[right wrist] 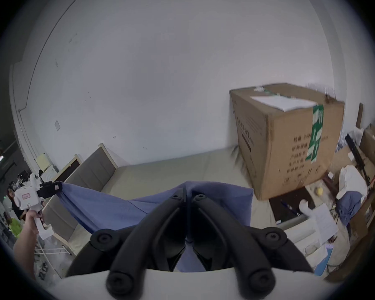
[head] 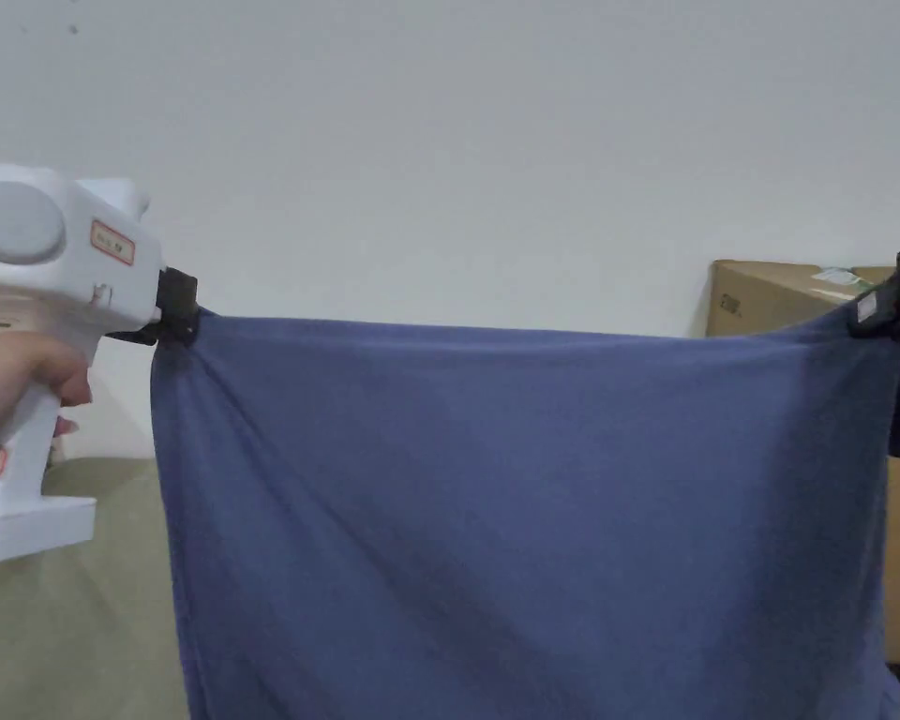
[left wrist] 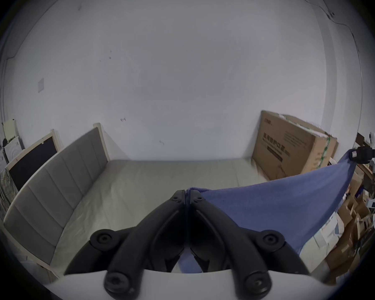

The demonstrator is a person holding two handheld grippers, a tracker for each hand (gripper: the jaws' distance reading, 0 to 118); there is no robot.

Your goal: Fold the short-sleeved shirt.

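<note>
White wall (head: 457, 141) is filling the background, with a bed (left wrist: 160, 179) under a pale sheet running along it and a padded headboard (left wrist: 59, 172) standing at the left end. Big cardboard box (right wrist: 290, 140) is sitting at the far right end of the bed, against the wall. Blue short-sleeved shirt (head: 532, 525) is hanging in the air above the bed, stretched flat between both tools, top edge sagging slightly in the middle. Left hand-held gripper (head: 178, 323) is pinching the shirt's top left corner, jaws clamped together on the cloth. Right hand-held gripper (head: 884, 314) is pinching the top right corner the same way, a sleeve drooping just beyond it. Person's hand (head: 17, 380) is gripping the left tool's white handle. Loose boxes and papers (right wrist: 325, 218) are piling up on the right.
</note>
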